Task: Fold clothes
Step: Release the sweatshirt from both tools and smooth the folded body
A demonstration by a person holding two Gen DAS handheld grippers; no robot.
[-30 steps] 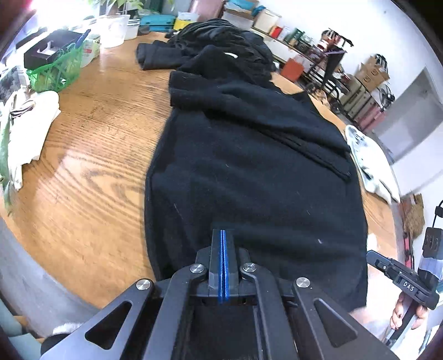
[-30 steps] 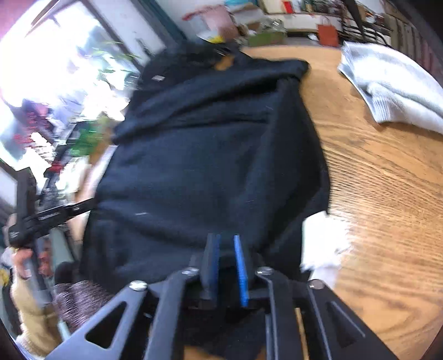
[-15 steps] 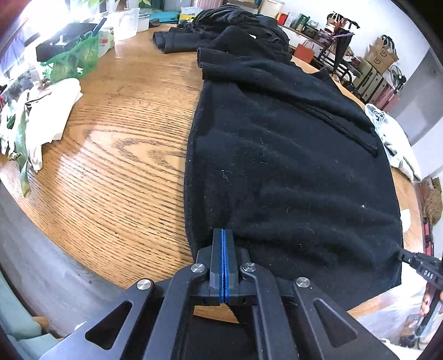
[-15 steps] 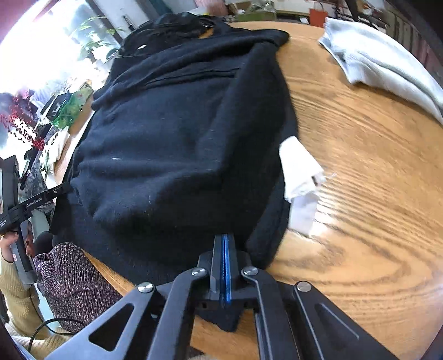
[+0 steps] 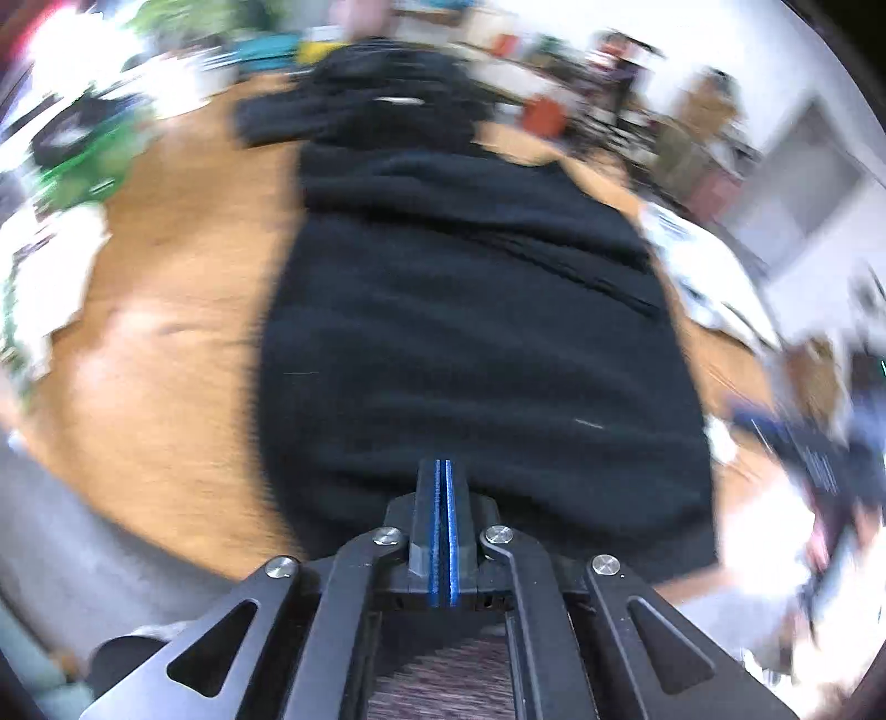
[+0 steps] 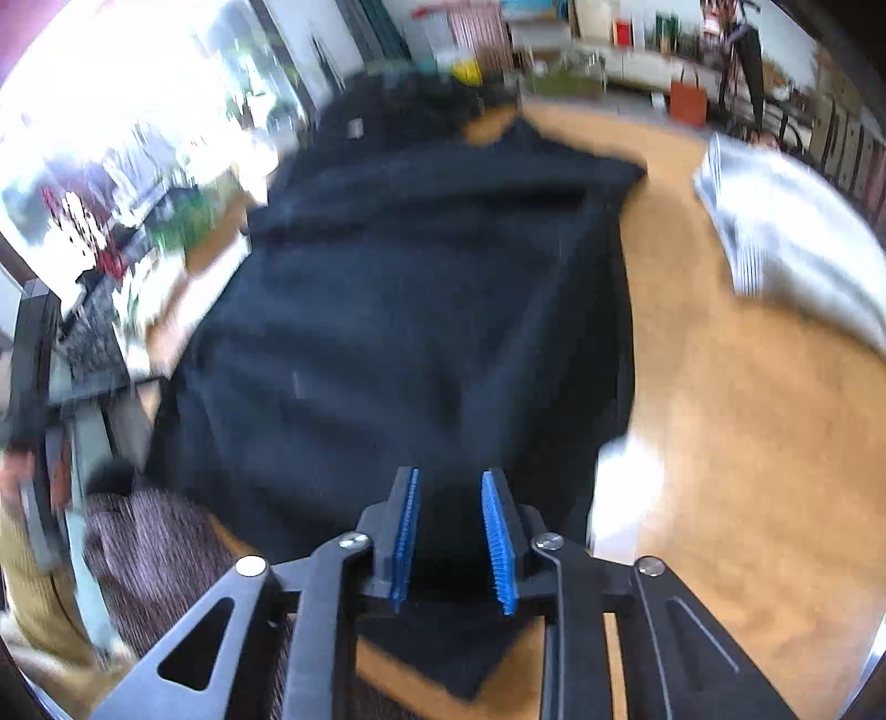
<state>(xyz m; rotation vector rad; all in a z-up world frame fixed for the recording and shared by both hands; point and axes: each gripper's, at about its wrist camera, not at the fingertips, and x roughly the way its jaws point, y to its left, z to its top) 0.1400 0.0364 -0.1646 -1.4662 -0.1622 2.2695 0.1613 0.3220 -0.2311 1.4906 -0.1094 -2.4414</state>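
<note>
Right wrist view: right gripper (image 6: 449, 501) jaws opening over black fleece garment (image 6: 410, 332) on wooden table (image 6: 736, 443); left gripper (image 5: 443, 476) pressed together at the garment's near edge

Bright daylight floods through a window (image 6: 166, 99) far ahead-left of the right gripper; cluttered shelving (image 6: 637, 50) lines the white back wall (image 5: 720, 39) beyond the wooden table (image 6: 747, 443).

Your wooden table (image 5: 166, 310) is carrying a black garment (image 5: 476, 343) lying lengthwise, a dark pile (image 5: 382, 105) lying beyond it, pale cloth (image 6: 797, 243) resting far right.
</note>
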